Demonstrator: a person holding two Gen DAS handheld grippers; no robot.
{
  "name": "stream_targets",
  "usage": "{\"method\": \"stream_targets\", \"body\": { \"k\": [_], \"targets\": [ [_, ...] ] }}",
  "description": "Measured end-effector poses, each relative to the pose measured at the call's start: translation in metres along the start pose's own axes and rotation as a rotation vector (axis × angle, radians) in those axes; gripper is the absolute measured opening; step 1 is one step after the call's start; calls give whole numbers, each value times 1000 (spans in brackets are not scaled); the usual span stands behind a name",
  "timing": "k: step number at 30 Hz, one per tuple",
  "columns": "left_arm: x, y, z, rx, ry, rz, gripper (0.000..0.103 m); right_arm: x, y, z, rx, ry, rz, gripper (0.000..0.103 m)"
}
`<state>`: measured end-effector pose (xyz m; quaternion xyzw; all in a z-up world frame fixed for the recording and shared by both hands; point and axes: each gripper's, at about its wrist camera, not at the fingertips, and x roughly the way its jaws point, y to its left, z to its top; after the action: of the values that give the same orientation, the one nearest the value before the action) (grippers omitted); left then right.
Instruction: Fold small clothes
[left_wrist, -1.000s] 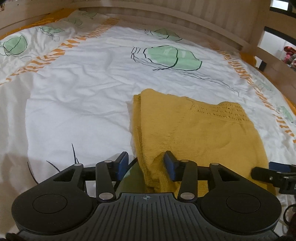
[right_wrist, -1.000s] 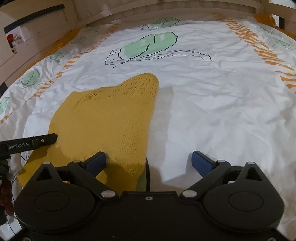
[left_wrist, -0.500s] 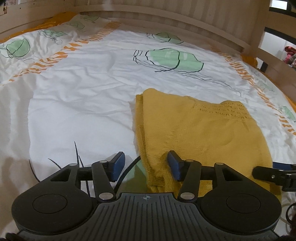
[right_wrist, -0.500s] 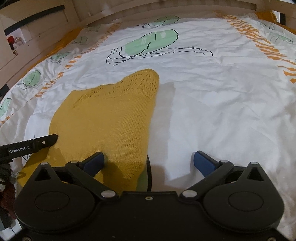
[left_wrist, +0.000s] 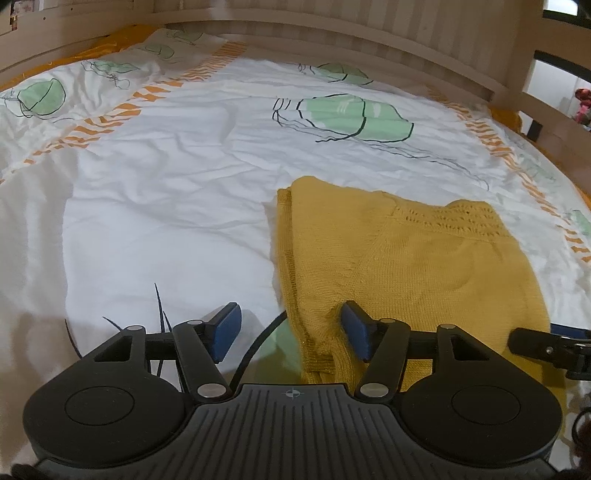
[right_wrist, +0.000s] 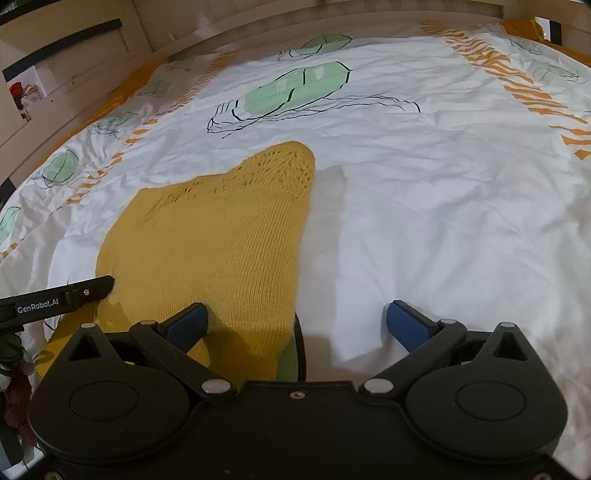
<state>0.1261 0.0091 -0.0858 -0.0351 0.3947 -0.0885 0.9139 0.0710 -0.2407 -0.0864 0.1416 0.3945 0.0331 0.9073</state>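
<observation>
Yellow knit garment (left_wrist: 406, 258) folded on bedsheet (left_wrist: 166, 184), both grippers' jaws apart

A home bedroom; a leaf-printed white bedsheet (left_wrist: 177, 206) covers a bed ringed by wooden rails (left_wrist: 369, 40).

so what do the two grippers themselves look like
Both are matte black plastic. The left gripper and right gripper each have two round disc housings, angular linkage arms with silver pivot pins, and jaws faced with blue ribbed pads. The left body is ridged with a small crosshair mark. One arm carries white GenRobot.AI lettering.
</observation>
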Motion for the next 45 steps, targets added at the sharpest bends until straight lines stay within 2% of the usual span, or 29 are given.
{"method": "stream_targets", "body": {
  "k": [7,11,15,18,20,29,33,36,38,42,45],
  "targets": [
    [-1,-3,3,6,9,15,60,-2,1,-2,0,-21,-11,103],
    [-1,-3,5,3,15,27,65,-3,-3,0,38,-28,4,103],
    [-10,-1,6,-29,-13,24,64,-8,-14,4,138,-52,45,103],
    [-22,-6,7,-12,-44,43,64,-14,-24,6,237,-69,81,102],
    [-34,-11,9,2,-70,62,64,-21,-26,7,255,-92,82,102],
    [-92,-33,17,55,-171,99,64,-68,18,2,38,-254,-29,102],
    [-112,-36,15,13,-170,106,64,-86,37,-2,-41,-272,-88,102],
    [-122,-35,13,0,-158,86,64,-101,44,-6,-44,-312,-136,103],
    [-127,-35,11,2,-143,76,64,-111,45,-8,-30,-333,-122,102],
    [-134,-40,3,49,-107,83,64,-121,48,-6,-2,-276,-72,102],
    [-139,-41,-6,46,-93,80,64,-125,52,-10,8,-249,-65,102]
  ]
}}
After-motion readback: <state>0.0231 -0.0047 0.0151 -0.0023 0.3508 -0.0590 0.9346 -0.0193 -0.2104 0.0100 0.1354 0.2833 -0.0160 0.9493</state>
